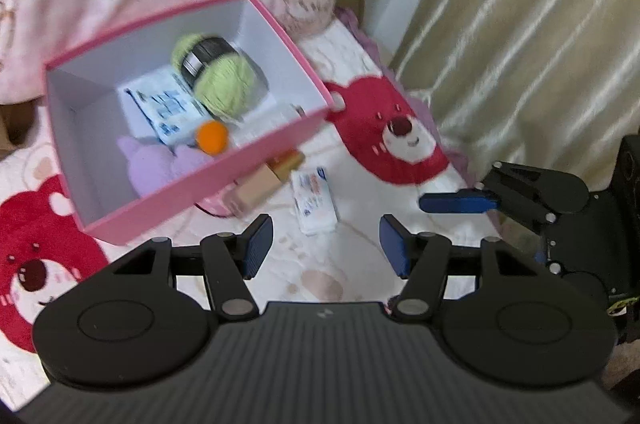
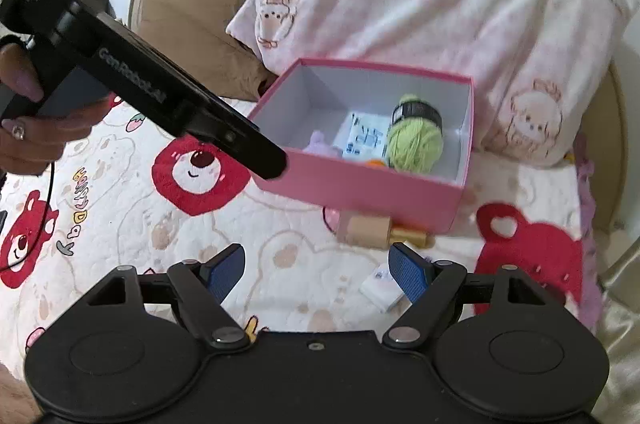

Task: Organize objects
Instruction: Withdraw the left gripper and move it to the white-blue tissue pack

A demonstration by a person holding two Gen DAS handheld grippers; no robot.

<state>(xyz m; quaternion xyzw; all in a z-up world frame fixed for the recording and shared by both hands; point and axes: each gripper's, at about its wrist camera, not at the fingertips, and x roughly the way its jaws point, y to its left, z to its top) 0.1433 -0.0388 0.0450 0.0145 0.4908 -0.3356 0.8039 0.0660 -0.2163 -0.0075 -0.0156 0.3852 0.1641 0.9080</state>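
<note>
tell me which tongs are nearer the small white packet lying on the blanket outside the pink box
Right. The right tongs hang open right beside the white packet, which lies by one blue pad. The left tongs, also open, sit a little farther back from it.

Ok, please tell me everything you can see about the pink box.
The pink box is rectangular, open-topped, apparently cardboard, pink outside and white inside. It stands on the bear-print blanket, against a pink pillow. Inside lie a green yarn ball, a white-and-blue packet, an orange ball and a lilac plush. Neither gripper touches it.
</note>
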